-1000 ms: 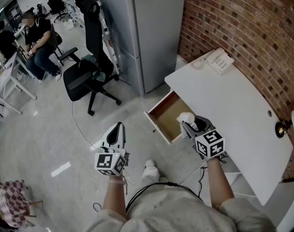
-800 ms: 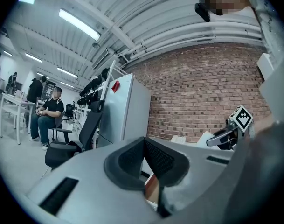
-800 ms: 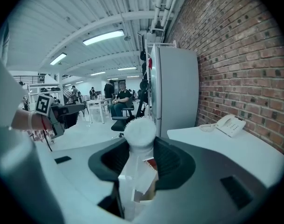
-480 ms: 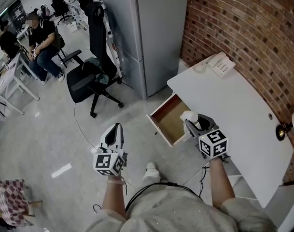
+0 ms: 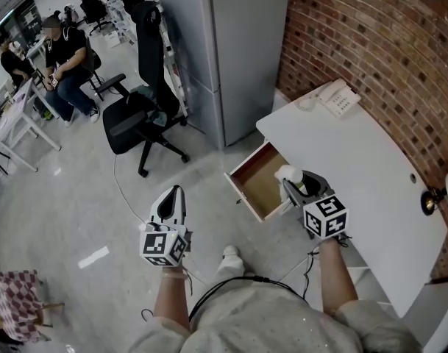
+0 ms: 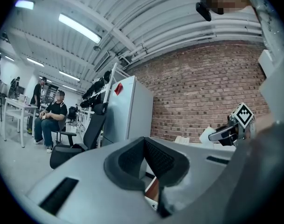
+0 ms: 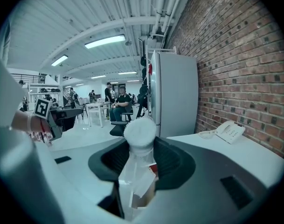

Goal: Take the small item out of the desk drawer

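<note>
My right gripper point(image 5: 292, 180) is shut on a small clear bottle with a round white cap point(image 5: 286, 173), which it holds just above the right edge of the open wooden drawer point(image 5: 251, 173). In the right gripper view the bottle point(image 7: 139, 146) stands upright between the dark pads point(image 7: 170, 162). The bare drawer floor that shows holds nothing. My left gripper point(image 5: 176, 194) hangs over the floor, left of the drawer and well apart from it. Its jaws point(image 6: 145, 157) meet with nothing between them.
The drawer sticks out from a white desk point(image 5: 360, 164) against a brick wall, with a white telephone point(image 5: 336, 94) at its far end. A tall grey cabinet point(image 5: 235, 43) stands behind the drawer. A black office chair point(image 5: 139, 109) and a seated person point(image 5: 62, 54) are further left.
The head view has shifted slightly. Both grippers stay in nearly the same places, and the bottle remains in the right one.
</note>
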{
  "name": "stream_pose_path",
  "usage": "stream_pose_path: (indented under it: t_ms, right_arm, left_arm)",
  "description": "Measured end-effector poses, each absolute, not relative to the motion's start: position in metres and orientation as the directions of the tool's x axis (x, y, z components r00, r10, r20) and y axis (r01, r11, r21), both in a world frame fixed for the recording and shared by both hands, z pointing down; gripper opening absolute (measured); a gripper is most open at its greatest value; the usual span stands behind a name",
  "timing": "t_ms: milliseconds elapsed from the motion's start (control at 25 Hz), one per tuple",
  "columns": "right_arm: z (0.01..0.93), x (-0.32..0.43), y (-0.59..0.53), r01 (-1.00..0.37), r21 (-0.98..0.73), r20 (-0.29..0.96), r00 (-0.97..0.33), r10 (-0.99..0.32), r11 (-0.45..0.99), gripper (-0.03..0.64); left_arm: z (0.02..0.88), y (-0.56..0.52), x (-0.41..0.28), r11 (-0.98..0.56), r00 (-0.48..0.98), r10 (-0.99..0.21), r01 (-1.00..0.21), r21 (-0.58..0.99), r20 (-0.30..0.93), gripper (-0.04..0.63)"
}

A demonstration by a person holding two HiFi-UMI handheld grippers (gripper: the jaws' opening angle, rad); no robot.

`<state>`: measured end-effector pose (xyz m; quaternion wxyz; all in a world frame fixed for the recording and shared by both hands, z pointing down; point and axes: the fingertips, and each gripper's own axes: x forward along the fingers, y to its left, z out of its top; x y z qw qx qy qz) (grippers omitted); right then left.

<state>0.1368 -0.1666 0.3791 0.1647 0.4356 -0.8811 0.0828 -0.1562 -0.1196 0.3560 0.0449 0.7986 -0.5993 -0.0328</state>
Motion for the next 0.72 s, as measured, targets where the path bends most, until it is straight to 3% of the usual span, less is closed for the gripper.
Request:
stream_pose_path:
  t_ms: [720]
  right_arm:
    - [0.3849,0.1399,-0.1695,-0.803,-0.041,0.35,-0.569,-0.744,0.595,0.167]
  left_arm:
    - [0.3603,-0.1217,-0.1574,-0.269,0.273,-0.962,-0.957,0.106,0.017,-0.002]
